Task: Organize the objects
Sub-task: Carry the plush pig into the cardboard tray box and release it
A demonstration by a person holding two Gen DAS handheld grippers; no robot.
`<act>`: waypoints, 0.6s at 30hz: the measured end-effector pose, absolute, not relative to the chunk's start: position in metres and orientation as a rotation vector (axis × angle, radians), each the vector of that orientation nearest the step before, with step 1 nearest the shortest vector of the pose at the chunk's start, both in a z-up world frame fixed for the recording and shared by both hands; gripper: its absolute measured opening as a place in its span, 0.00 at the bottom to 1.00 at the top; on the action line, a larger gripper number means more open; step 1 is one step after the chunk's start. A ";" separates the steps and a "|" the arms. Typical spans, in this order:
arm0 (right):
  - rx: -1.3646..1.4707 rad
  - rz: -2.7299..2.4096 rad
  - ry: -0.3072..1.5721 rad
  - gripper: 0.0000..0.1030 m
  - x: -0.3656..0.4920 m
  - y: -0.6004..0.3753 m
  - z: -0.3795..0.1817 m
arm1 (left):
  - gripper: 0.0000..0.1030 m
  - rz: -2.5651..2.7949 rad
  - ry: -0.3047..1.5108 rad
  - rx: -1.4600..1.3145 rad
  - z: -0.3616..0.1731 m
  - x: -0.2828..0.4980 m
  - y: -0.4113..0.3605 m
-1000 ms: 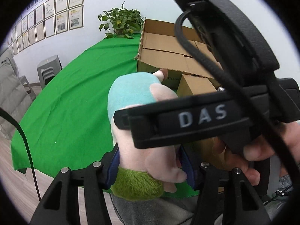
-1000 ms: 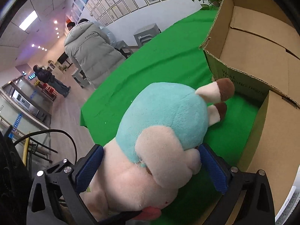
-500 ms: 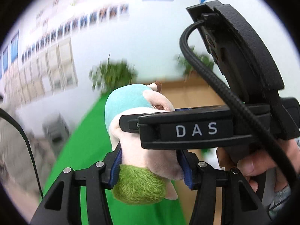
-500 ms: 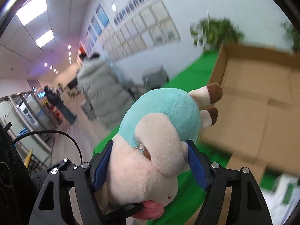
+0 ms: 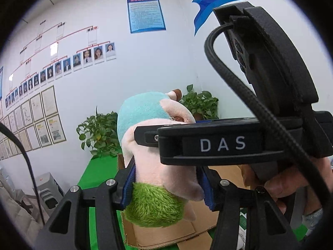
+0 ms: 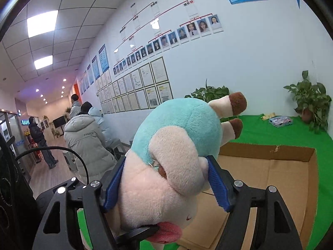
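Observation:
A plush toy (image 6: 177, 145) with a teal back, pink face, brown-tipped horns and a green tuft is held in the air by both grippers. My right gripper (image 6: 164, 185) is shut on its head. My left gripper (image 5: 166, 185) is shut on its lower body (image 5: 158, 166) by the green tuft. The right gripper's black body marked DAS (image 5: 222, 143) crosses the left wrist view just in front. An open cardboard box (image 6: 270, 179) lies below and ahead of the toy on the green table (image 6: 270, 133).
Two potted plants (image 6: 310, 100) stand at the table's back edge near a small colourful pack (image 6: 281, 121). A white wall with framed papers is behind. People in puffy coats (image 6: 87, 143) sit and stand at the left, beside grey stools.
Both grippers lifted the toy up and over the open box. The views tilted upward from the table to the wall. The grip on the toy stayed shut.

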State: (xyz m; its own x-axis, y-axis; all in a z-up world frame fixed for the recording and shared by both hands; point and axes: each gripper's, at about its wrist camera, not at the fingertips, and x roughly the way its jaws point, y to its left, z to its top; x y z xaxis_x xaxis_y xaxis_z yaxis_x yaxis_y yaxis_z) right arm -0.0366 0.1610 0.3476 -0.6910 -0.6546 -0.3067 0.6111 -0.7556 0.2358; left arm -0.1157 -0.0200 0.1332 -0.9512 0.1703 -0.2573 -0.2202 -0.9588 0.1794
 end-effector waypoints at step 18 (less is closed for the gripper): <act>0.750 -2.227 -0.223 0.67 -0.187 0.083 0.189 | 0.50 2.864 0.186 -0.756 0.060 -0.176 -0.070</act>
